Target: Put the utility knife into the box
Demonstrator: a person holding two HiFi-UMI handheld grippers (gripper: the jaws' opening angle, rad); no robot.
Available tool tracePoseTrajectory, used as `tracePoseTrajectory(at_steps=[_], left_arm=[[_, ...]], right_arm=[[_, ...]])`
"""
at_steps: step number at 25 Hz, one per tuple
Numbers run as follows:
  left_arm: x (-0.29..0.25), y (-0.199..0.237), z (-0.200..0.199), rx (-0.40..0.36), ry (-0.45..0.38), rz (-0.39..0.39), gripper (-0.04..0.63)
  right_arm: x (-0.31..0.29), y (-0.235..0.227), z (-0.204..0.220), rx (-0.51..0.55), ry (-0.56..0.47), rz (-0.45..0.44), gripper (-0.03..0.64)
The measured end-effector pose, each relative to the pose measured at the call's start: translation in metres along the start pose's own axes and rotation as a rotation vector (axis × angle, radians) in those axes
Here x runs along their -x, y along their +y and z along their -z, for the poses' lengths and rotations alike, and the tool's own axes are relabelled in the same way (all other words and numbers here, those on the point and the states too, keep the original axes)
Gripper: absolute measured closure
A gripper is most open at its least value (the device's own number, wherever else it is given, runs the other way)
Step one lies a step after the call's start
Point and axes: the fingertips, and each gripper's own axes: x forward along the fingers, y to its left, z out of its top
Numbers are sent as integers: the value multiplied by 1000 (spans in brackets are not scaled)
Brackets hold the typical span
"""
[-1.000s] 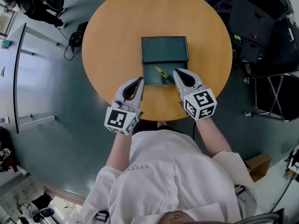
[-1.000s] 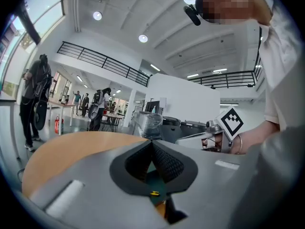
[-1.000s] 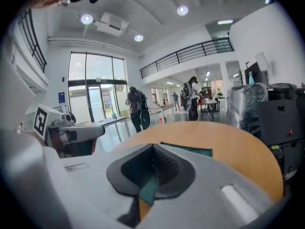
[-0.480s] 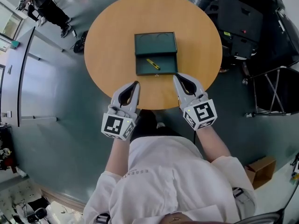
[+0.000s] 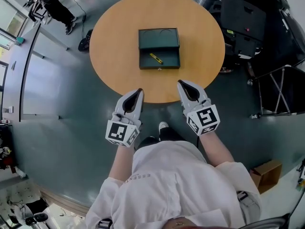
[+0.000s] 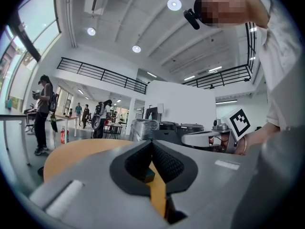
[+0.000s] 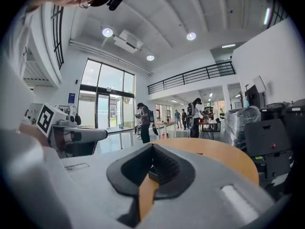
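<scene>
Round tabletop [image 5: 114,42], light wood, smooth, on a grey-green floor [image 5: 62,104]. You're in an open hall with a white ceiling, round lights and a black-railed mezzanine. Black cases and gear [image 5: 243,23] are stacked at 3 o'clock of the tabletop. A person [image 5: 52,4] stands at 10 o'clock, and a cardboard carton [image 5: 264,171] lies on the floor at 4 o'clock.

The box [image 5: 159,38] is dark green, rectangular and hard-sided. It sits mid-tabletop, open, with its lid thrown back toward 12 o'clock. The utility knife [image 5: 156,58] is yellow and slim. It lies diagonally inside the tray half of the box, on the 6 o'clock side.

A second ago both your grippers were over the tabletop, tips right at the box's front edge. Now they're pulled back past the 6 o'clock rim, over the floor and well apart from the box. The knife and box haven't shifted on the tabletop.

Your left gripper [image 5: 139,91] is at 7 o'clock of the tabletop, jaws together, nothing between them. Your right gripper [image 5: 180,83] is at 5 o'clock, jaws likewise together and empty. Both have grey shells, black ribbed pads [image 6: 164,162] and a marker cube at the back.
</scene>
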Motion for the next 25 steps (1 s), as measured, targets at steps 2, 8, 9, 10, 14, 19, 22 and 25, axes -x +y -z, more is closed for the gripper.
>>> tracePoseTrajectory(at_steps=[2, 8, 9, 10, 14, 19, 22, 25], left_arm=[[9, -4, 2, 7, 3, 2, 588], [49, -25, 7, 15, -5, 27, 588], [58, -28, 6, 16, -4, 29, 588], [68, -31, 5, 17, -5, 30, 588], [113, -44, 5, 14, -30, 36, 588], [165, -68, 1, 2, -34, 53, 588], [188, -82, 2, -12, -31, 72, 588], [205, -93, 11, -7, -17, 83, 588]], right_arm=[[7, 9, -1, 5, -1, 2, 624], [41, 44, 4, 2, 6, 14, 624], [47, 52, 4, -15, 3, 15, 624], [54, 62, 3, -28, -2, 15, 624], [84, 103, 1, 1, -15, 28, 624], [120, 147, 5, 79, -18, 62, 624], [138, 167, 15, 88, -5, 71, 624], [154, 180, 23, 79, 7, 82, 624]])
